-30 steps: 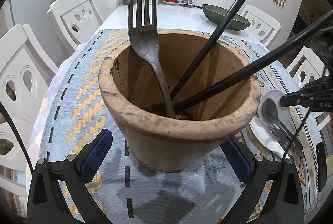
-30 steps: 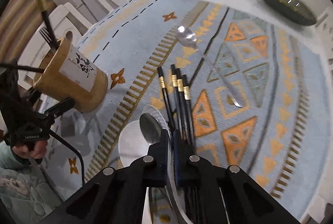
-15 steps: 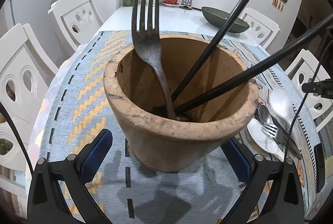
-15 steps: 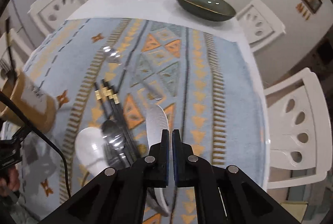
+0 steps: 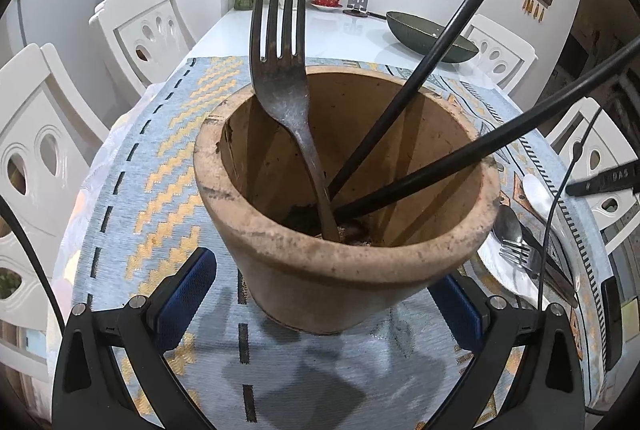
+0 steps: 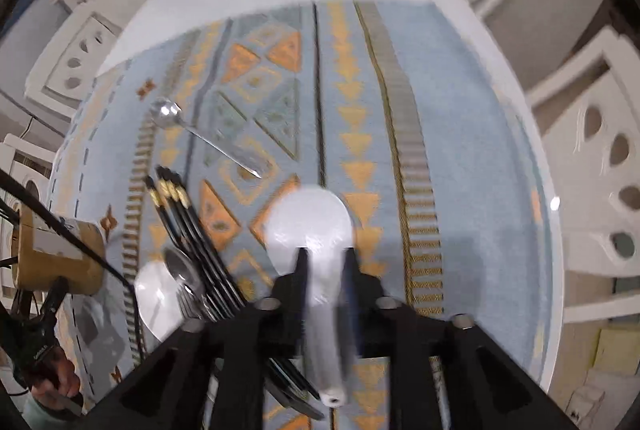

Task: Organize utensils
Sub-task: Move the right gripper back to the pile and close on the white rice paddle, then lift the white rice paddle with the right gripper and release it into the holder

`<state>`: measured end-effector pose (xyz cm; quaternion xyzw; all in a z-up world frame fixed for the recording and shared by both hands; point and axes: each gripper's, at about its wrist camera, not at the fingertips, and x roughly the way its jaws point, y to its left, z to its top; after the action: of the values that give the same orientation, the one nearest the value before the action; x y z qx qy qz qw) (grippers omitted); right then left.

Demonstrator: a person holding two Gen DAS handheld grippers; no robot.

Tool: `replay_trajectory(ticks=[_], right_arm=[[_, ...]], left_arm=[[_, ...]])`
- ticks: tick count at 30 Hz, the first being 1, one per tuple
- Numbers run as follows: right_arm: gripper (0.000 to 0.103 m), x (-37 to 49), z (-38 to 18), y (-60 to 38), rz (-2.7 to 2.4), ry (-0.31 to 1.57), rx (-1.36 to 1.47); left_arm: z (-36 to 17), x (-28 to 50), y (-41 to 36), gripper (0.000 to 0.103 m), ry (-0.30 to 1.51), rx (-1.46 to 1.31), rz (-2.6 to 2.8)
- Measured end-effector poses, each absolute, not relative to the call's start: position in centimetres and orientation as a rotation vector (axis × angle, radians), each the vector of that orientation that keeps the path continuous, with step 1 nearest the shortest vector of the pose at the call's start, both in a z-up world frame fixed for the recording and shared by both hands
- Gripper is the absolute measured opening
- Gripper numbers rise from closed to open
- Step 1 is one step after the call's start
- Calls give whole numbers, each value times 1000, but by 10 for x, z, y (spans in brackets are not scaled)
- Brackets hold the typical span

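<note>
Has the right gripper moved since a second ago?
Yes. The right gripper has shifted away from the black chopsticks toward the tablecloth's right side, now straddling a white spoon, jaws just opening.

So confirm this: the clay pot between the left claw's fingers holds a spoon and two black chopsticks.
Not a spoon. In the left wrist view the clay pot holds a fork, tines up, with two black chopsticks. The pot does sit between the left claw's fingers.

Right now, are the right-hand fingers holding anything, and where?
Nothing yet: the right fingers have just been opening astride the handle of the white ceramic spoon.
</note>
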<state>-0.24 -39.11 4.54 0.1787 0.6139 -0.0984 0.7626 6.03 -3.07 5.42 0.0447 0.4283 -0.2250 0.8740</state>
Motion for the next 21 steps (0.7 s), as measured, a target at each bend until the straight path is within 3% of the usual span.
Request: replay_trajectory(ticks=[6,11,12,13,14,21], right_arm=[[35,-14,13,-381,-136,1433,474],[36,-3,4,-348,-187,1490,250],[32,0,6,-336,-194,1490,177],[23,1,7,-331,-191,1485,151],[22,3,10,-324,-182,1475,126],[21,-8,65,-321,-121,1267,215]], left_arm=[[53,61,-30,102,899,87,-467],[52,60,-31,102,900,98,-464],[52,61,-32,102,901,97,-464],[52,60,-31,102,902,96,-463],[52,60,-32,102,902,97,-462],[52,58,-30,102,897,101,-463]])
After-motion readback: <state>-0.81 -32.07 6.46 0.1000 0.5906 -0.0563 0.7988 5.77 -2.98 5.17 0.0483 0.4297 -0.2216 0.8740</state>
